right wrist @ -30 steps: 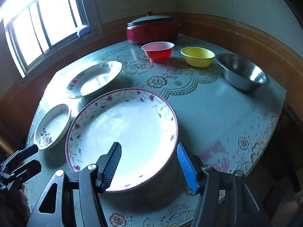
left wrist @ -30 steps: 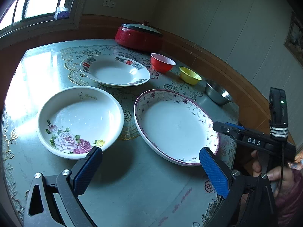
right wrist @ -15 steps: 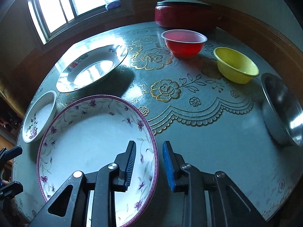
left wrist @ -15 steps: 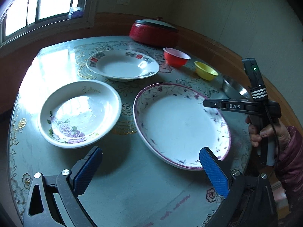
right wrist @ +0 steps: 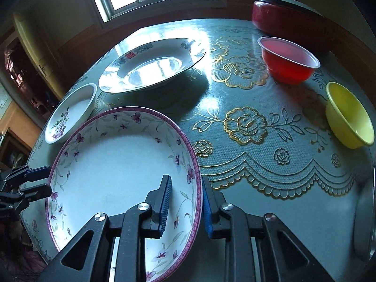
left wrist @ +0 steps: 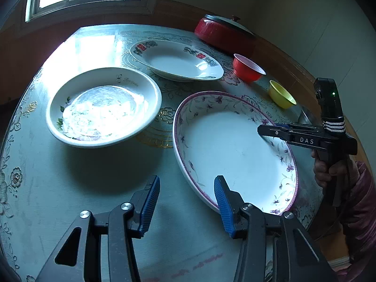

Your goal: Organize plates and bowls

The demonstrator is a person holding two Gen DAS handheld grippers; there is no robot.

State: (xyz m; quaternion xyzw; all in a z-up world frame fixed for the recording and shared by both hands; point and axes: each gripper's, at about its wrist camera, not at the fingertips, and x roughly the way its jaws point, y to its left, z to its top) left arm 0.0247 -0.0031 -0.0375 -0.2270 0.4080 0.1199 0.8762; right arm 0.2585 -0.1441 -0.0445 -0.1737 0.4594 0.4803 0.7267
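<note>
A large white plate with a purple flowered rim [left wrist: 235, 150] [right wrist: 117, 164] lies on the table. My left gripper [left wrist: 186, 203] is at the plate's near rim. Its jaws are closing with the rim between them, one pad outside over the table and one over the plate, neither pressing. At the opposite rim my right gripper [right wrist: 185, 205] [left wrist: 265, 130] straddles the edge, jaws closing, with a gap still showing beside the inner pad. A white rose-patterned bowl [left wrist: 103, 105] [right wrist: 70, 112] and a plate with red marks [left wrist: 176, 61] [right wrist: 152, 65] sit behind.
A red bowl [right wrist: 289, 61], a yellow bowl [right wrist: 347, 117] and a steel bowl [right wrist: 366, 223] line the table's right side. A red lidded pot [right wrist: 289, 18] stands at the back by the wall. The person's hand and sleeve [left wrist: 347, 188] are at the table's right edge.
The left jaws have narrowed from wide open and come in around the big plate's near rim. The right gripper has swung over the opposite rim and narrowed around it.
</note>
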